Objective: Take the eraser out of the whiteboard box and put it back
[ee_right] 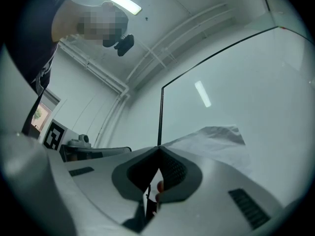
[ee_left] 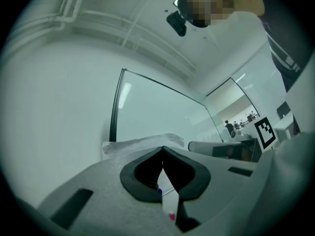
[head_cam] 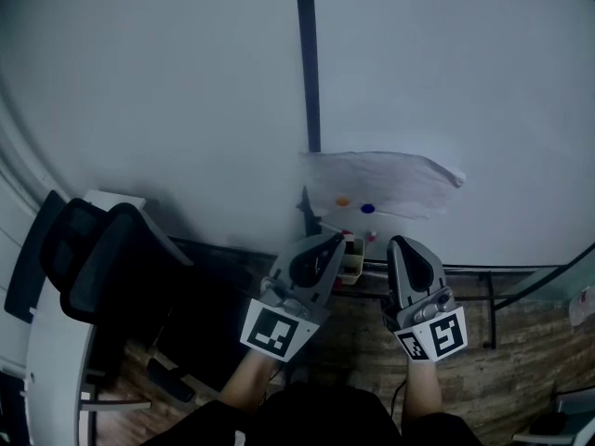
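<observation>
The whiteboard box (head_cam: 351,260) is a small open holder fixed at the board's lower edge, with red-capped markers showing in it. I cannot pick out the eraser in any view. My left gripper (head_cam: 335,241) points up at the box from its left, jaws shut with nothing between them. My right gripper (head_cam: 399,242) stands just right of the box, also shut and empty. In the left gripper view the tips (ee_left: 162,148) meet, and marker caps show through the gap below them. In the right gripper view the tips (ee_right: 158,148) meet too.
A white sheet (head_cam: 383,182) hangs on the whiteboard above the box, held by an orange magnet (head_cam: 343,201) and a blue magnet (head_cam: 368,208). A dark vertical frame strip (head_cam: 307,63) splits the board. A black office chair (head_cam: 98,258) stands at the left. Wooden floor (head_cam: 521,360) lies below.
</observation>
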A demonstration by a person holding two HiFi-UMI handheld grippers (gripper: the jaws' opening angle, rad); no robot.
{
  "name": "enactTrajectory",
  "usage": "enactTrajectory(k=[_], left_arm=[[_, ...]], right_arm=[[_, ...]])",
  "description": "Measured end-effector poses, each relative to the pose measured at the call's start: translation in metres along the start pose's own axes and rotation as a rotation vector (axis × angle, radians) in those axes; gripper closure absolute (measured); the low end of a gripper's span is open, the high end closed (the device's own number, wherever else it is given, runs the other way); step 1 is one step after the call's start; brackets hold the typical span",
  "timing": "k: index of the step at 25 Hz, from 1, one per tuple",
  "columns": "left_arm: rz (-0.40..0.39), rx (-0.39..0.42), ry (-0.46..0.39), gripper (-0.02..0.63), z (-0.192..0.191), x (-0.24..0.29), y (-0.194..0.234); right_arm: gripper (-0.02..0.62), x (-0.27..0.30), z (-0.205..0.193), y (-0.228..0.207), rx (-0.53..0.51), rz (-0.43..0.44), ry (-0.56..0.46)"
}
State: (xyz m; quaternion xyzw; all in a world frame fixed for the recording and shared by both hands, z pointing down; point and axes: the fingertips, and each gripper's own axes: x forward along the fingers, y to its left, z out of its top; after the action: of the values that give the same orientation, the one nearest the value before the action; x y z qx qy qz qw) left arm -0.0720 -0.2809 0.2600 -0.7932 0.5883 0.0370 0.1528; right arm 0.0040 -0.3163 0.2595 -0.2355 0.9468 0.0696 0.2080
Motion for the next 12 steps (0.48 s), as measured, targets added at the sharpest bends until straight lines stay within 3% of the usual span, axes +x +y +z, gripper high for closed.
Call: enactTrajectory(k=[12], left_arm=[[0.002,-0.006,0.012,0.601,-0.0050,-0.0016,0.0053]], right_arm=[[0.592,0.0011,-0.0032,-0.0013,0.000,-0.007,0.005]])
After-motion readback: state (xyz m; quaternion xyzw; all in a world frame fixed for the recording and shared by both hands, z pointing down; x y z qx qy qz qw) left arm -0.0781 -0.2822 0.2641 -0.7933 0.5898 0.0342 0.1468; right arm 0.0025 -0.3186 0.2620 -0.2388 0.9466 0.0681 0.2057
